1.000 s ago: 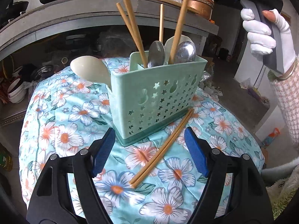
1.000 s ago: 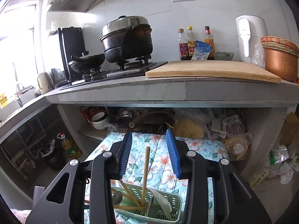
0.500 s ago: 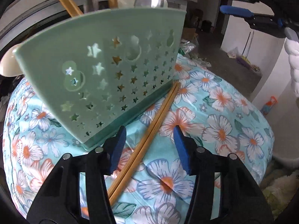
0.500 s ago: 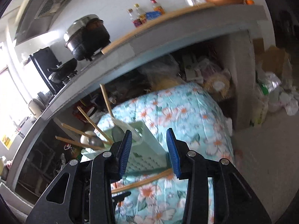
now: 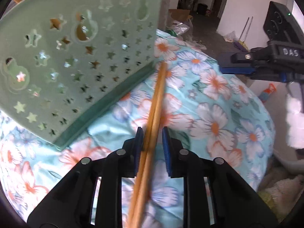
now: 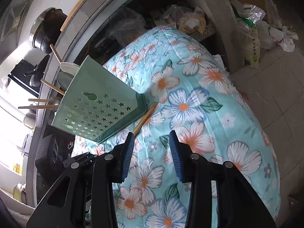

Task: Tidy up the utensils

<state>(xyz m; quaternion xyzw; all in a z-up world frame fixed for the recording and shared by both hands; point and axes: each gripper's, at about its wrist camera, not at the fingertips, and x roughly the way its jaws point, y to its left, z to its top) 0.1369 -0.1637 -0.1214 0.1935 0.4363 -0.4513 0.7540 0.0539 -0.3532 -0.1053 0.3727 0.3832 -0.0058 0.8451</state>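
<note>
A pair of wooden chopsticks (image 5: pixel 155 110) lies on the flowered cloth beside a green star-punched utensil basket (image 5: pixel 76 57). My left gripper (image 5: pixel 151 148) straddles the chopsticks, its blue pads narrowed close on either side; a small gap shows on the right. In the right wrist view the basket (image 6: pixel 100 106) holds several chopsticks and spoons, and the loose chopsticks (image 6: pixel 145 118) poke out by its lower corner. My right gripper (image 6: pixel 151 155) is open and empty, hovering above the cloth near them. It also shows in the left wrist view (image 5: pixel 266 64).
The flowered cloth (image 6: pixel 199 114) covers a rounded table. A grey kitchen counter (image 6: pixel 98 17) with a black pot (image 6: pixel 47 28) runs behind. Bags and a box (image 6: pixel 250 19) clutter the floor at the right.
My left gripper moved down and forward over the loose chopsticks and narrowed its jaws around them. My right gripper tilted down and lowered toward the cloth near the basket.
</note>
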